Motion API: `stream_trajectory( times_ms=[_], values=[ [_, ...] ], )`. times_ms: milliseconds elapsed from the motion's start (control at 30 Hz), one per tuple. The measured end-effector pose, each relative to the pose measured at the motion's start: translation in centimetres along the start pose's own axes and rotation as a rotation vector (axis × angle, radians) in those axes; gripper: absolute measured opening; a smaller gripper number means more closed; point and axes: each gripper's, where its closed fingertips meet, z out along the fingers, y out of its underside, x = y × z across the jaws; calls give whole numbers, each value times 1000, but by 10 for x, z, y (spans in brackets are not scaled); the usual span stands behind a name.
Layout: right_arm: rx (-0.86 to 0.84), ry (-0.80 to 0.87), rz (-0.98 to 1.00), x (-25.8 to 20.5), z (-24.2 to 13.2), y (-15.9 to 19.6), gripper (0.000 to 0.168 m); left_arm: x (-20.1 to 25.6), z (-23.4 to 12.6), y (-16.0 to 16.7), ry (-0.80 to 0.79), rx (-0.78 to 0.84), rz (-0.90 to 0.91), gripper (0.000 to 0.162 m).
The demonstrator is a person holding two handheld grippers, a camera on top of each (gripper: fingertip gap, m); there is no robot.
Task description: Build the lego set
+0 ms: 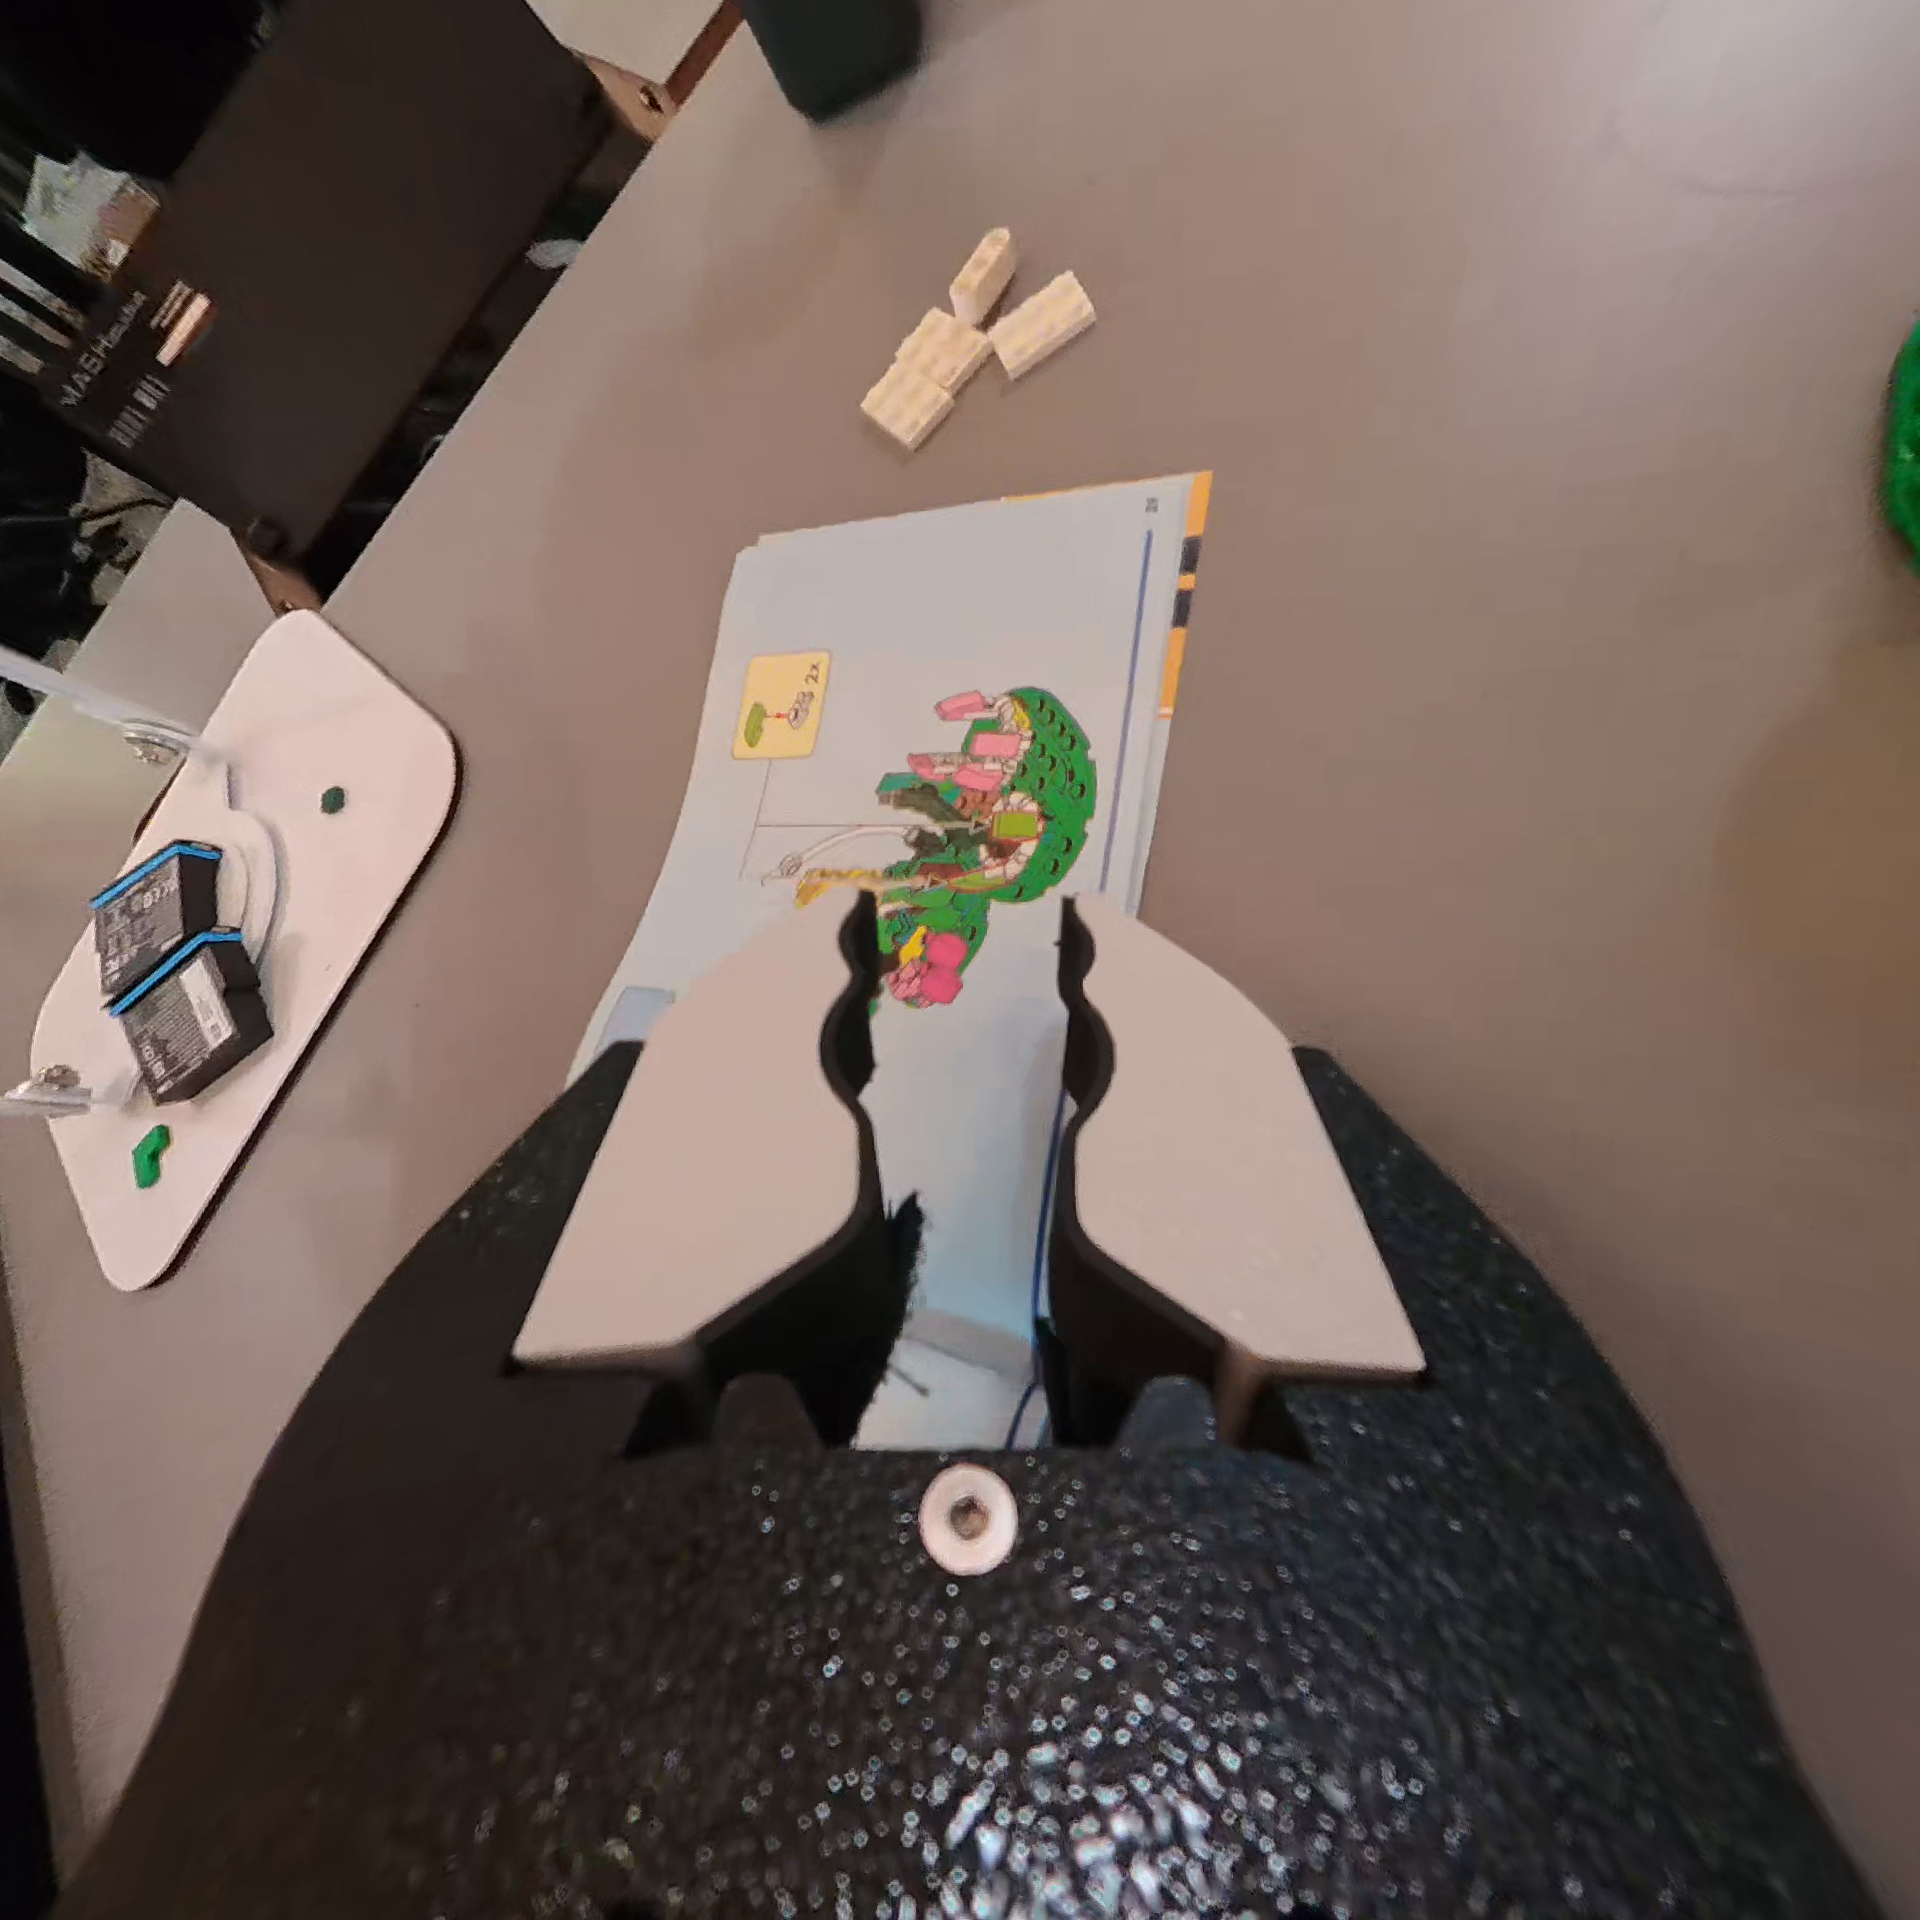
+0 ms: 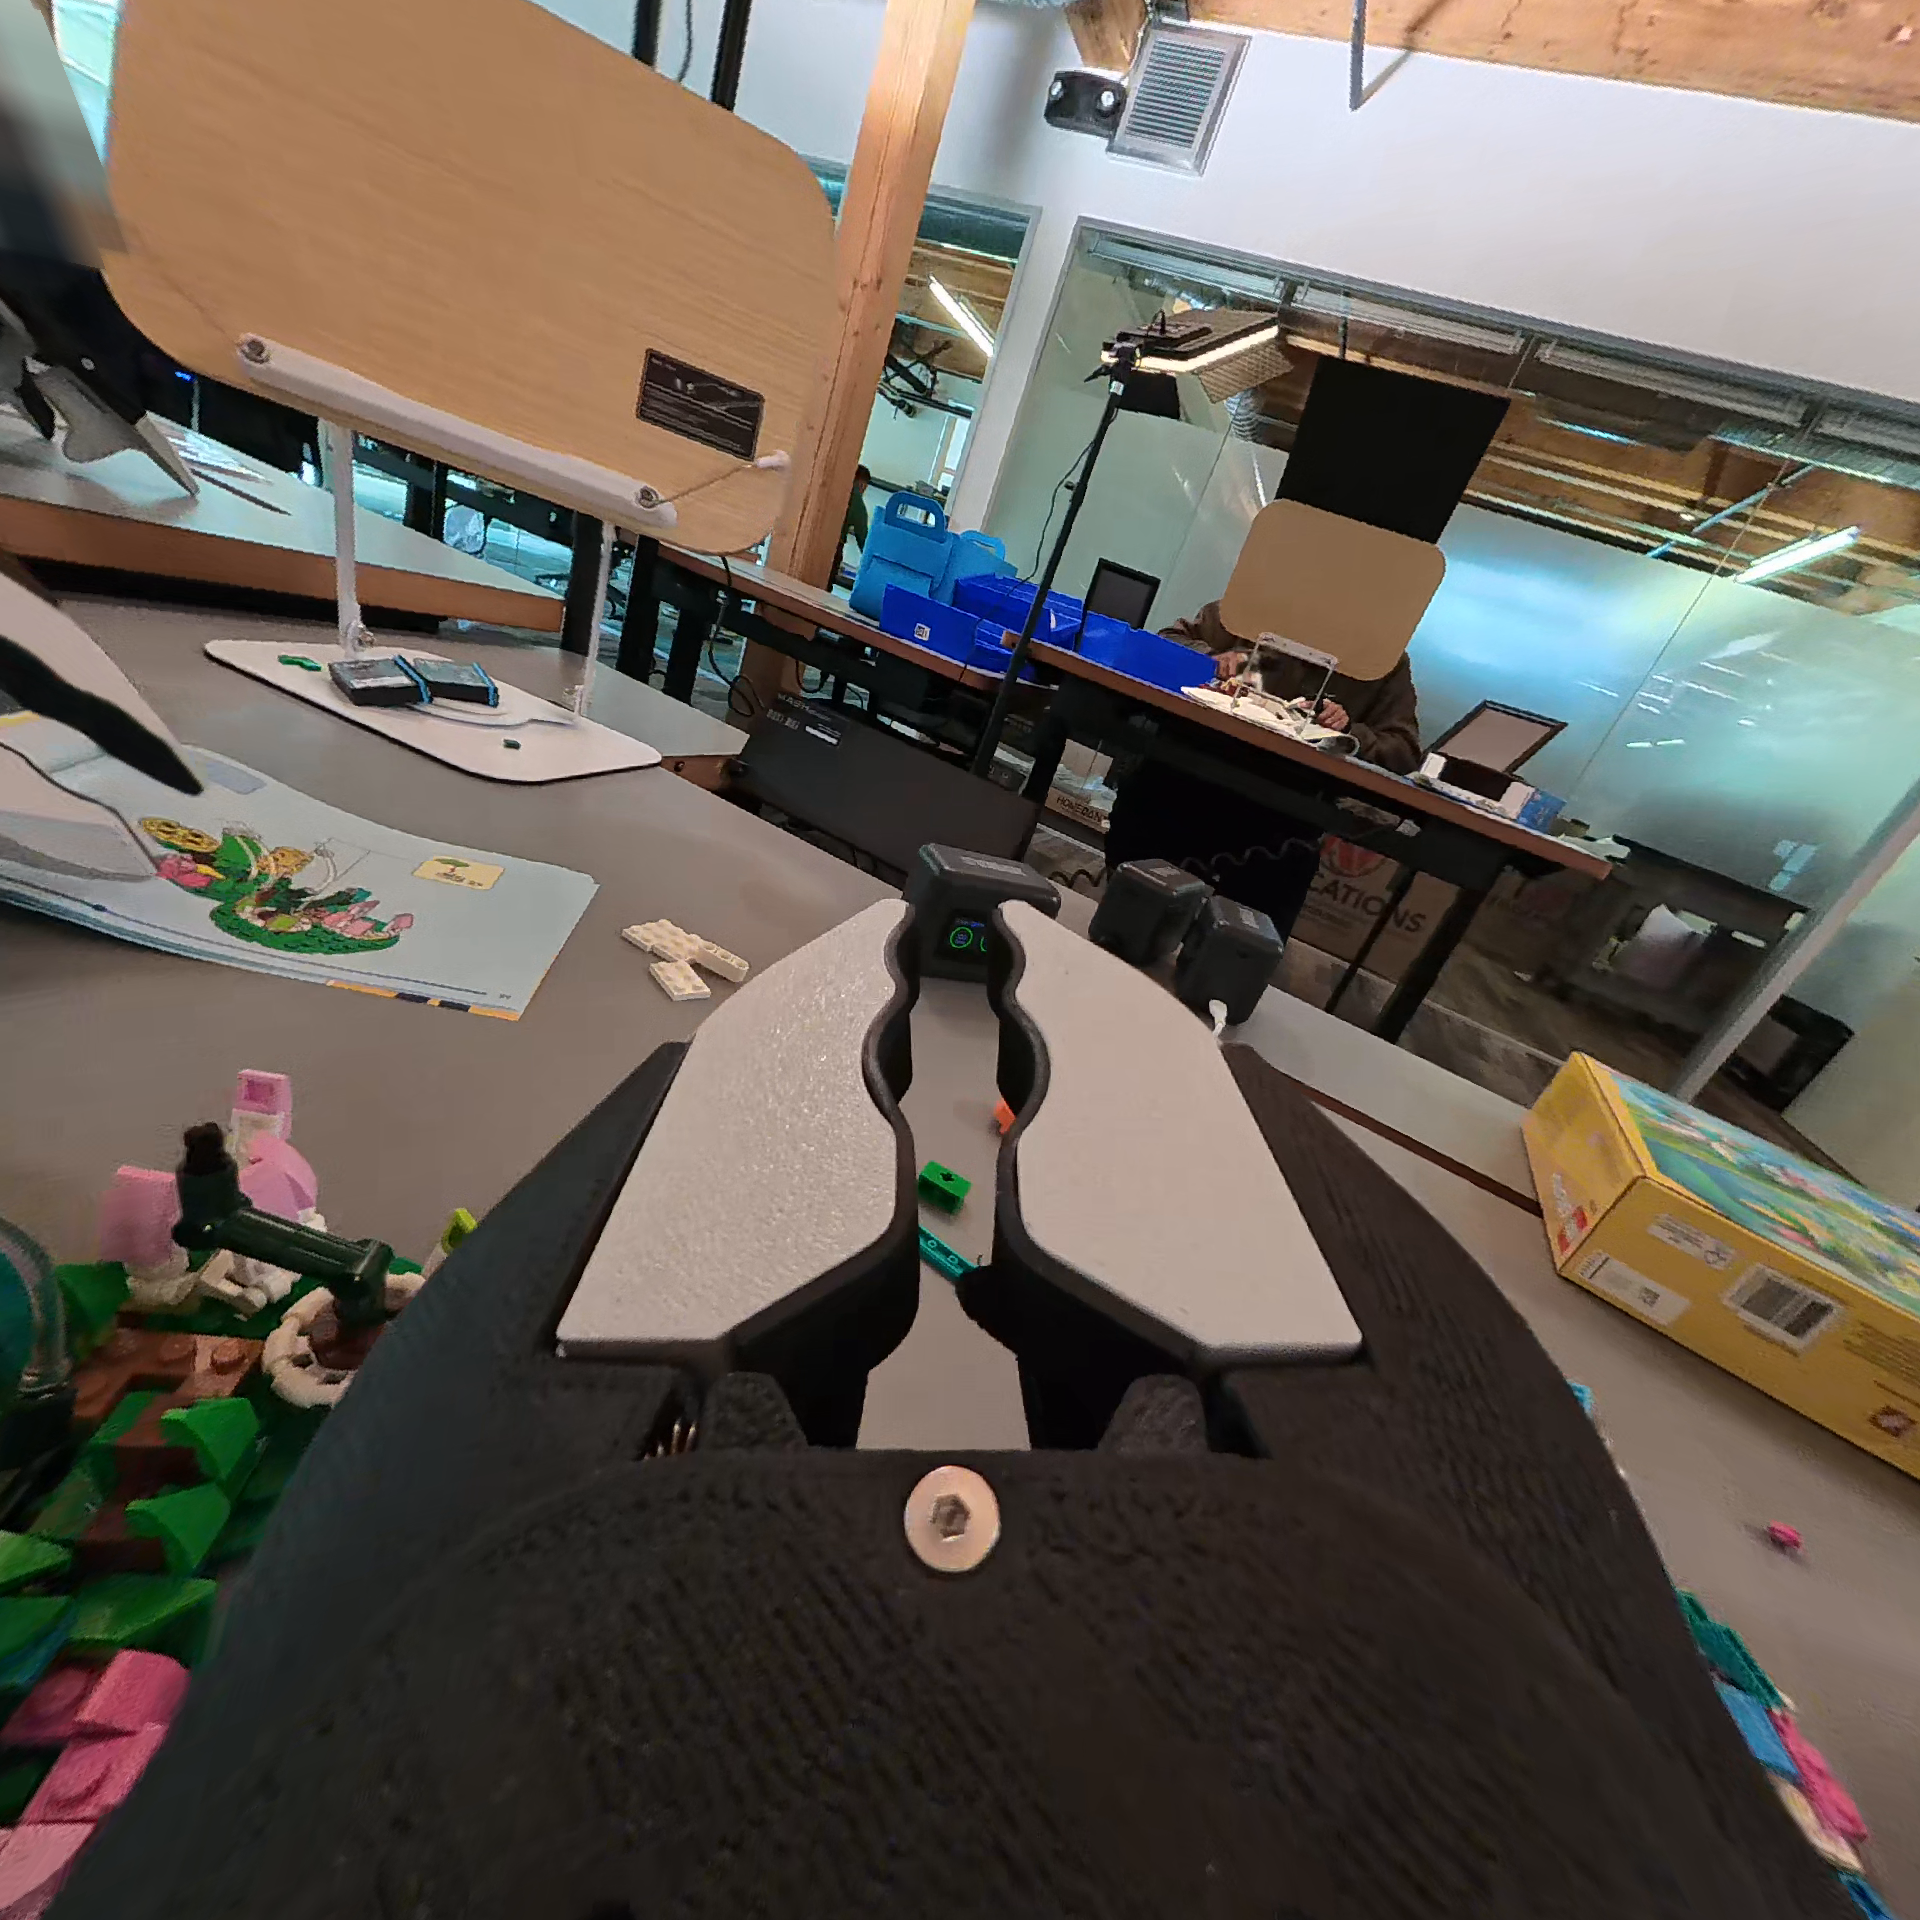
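Note:
My left gripper is open and empty, low over the open instruction booklet, whose page shows a green and pink model. It also shows at the far left of the right wrist view. Several white plates lie just beyond the booklet. My right gripper is slightly open and empty, above the grey table. The partly built green, brown and pink lego model stands to its lower left. A small green brick, an orange piece and a teal piece lie between its fingers' line of sight.
A white stand base with two black batteries sits left of the booklet. A yellow lego box lies at the right. Black devices stand near the far table edge. Loose coloured pieces lie at the lower right. A person sits at a far table. Some 25 cm of space lies between my two pairs of fingers.

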Motion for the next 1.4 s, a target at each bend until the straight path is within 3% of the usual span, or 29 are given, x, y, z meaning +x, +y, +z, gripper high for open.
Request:
stream_trajectory(
  times_ms=[133, 300, 400, 633, 933, 1400],
  values=[
    [1, -9, -44, -4, 0, -1, 10, -16, -14, 10, -73, -11, -13, 29],
    [-10, -17, -90, -9, 1, 1, 10, -10, -24, 12, -2, 2, -41, 54],
    [-3, -28, -23, -8, 1, 0, 10, -6, -22, 18, 10, -39, 0, 56],
    [-5, 4, 74, 6, 0, 2, 10, 7, -14, 15, 23, -46, 105, 47],
    [-7, -5, 49, 3, 1, 2, 10, 8, -5, 23, 6, -87, 129, 41],
    [-13, -10, 39, 1, 1, 3, 10, -4, -4, 24, -40, -69, 40, 35]
  ],
)
